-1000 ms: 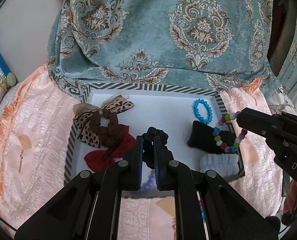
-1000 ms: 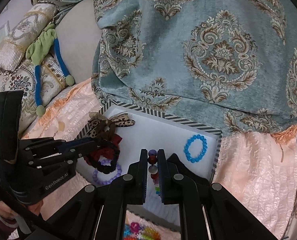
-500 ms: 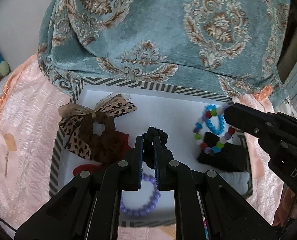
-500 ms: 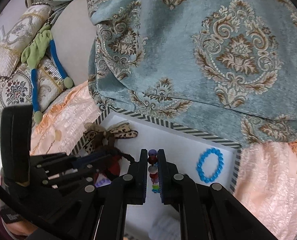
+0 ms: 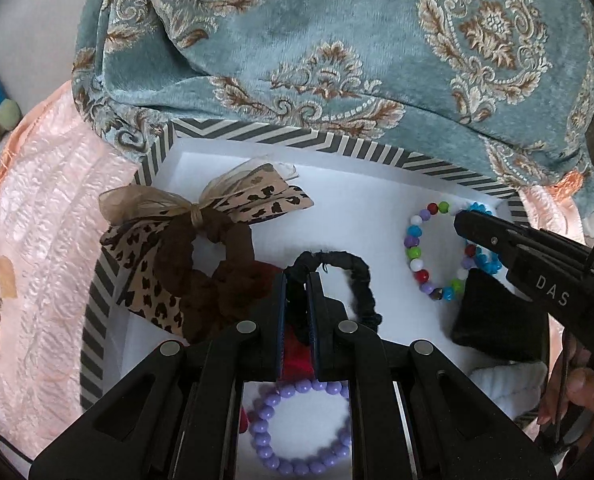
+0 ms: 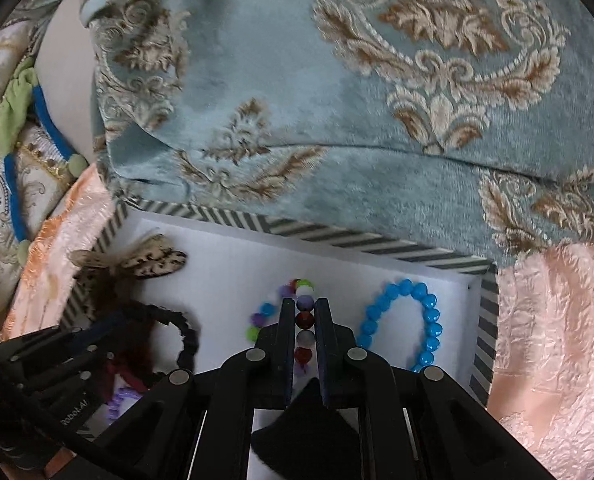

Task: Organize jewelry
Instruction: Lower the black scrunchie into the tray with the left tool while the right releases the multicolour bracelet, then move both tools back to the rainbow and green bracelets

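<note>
Left wrist view: both grippers have descended into the striped-rim white tray point(image 5: 257, 132), left gripper point(image 5: 297, 280) clamping the black fabric scrunchie point(image 5: 353, 276), right gripper point(image 6: 306, 308) clamping the multicoloured bead bracelet point(image 5: 417, 248), release pending.

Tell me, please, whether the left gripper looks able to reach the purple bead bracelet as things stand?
Probably not yet. The left gripper is shut on the black scrunchie, so its jaws are occupied. The purple bead bracelet lies uncovered on the striped tray right beneath it, so the path looks free once the scrunchie is released.
</note>
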`<state>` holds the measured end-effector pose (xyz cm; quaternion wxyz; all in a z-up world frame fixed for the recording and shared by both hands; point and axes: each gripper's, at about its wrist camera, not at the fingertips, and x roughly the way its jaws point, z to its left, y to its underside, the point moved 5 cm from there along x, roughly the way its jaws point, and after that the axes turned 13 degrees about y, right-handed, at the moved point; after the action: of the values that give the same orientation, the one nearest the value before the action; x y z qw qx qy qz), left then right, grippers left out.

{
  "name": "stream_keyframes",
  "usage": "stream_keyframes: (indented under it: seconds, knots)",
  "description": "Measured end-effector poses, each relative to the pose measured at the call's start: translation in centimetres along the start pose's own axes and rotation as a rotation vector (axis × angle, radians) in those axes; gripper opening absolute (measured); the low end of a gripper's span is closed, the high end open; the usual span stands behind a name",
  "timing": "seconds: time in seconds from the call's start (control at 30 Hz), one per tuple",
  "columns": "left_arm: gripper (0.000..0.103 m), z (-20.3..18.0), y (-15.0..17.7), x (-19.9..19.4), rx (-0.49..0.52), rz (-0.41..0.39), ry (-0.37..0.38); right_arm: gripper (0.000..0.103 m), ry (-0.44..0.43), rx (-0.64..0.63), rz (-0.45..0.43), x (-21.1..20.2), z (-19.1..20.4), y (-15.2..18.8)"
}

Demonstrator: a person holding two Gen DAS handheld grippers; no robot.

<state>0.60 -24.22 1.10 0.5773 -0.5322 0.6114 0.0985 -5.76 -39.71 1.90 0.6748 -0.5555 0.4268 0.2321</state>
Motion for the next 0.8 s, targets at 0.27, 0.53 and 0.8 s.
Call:
stream_keyframes:
  seconds: [0.27, 0.53, 0.8]
  knots:
    - [0.010, -0.8, 0.2, 1.0, 0.020, 0.015, -0.019, 0.009, 0.058, 0.028, -0.019, 0.7, -0.9, -0.3]
    - [0.063, -0.3, 0.9, -0.3, -0.031, -0.019, 0.006, 0.030, 0.045, 0.023, -0.014, -1.0, -1.2, 1.5]
    - [0.063, -0.8, 2.0, -3.4, -0.015, -0.055, -0.016, 0.037, 0.037, 0.008, -0.050, -4.4, -0.4, 3.3]
